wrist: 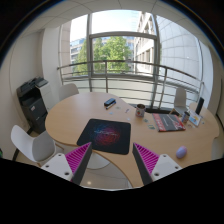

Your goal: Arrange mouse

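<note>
Mouse [181, 152] sits by the desk's [70, 115] right near edge, well apart from the dark mouse mat [105, 135] at the near edge's middle, its likely home. Your gripper [111, 160] hovers above the near edge, jaws spread wide, holding nothing, ready to reach.

An office meeting room: a round wooden table [90, 125], white chairs [32, 143], a printer [33, 92] at left, large windows [112, 50] beyond
</note>
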Motion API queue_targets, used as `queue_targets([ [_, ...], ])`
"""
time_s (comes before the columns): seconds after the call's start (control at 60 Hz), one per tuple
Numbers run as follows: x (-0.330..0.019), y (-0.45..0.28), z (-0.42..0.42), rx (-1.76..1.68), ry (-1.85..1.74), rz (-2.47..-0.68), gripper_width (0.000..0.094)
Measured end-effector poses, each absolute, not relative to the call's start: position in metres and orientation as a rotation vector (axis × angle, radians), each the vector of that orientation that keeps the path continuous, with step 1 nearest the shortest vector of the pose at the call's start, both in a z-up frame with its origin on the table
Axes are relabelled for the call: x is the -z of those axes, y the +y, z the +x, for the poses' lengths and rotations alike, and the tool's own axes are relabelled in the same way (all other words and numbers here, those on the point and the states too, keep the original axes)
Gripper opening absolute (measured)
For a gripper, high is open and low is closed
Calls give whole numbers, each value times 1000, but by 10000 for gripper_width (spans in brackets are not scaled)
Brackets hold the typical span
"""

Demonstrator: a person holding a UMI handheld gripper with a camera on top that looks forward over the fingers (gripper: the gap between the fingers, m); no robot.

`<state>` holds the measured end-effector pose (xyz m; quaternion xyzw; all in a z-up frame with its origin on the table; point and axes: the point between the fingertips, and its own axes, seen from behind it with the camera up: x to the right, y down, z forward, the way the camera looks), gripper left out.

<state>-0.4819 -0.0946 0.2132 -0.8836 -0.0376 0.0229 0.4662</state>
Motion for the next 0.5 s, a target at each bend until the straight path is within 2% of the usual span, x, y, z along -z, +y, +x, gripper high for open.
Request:
queue_targets([
  [0.117,-191,-105,-462,-47,-42,-2218,832],
  [0.417,-68,-125,-273,71,94,-2322,840],
  [0.5,-45,-120,-221,131,132,-2313,842],
])
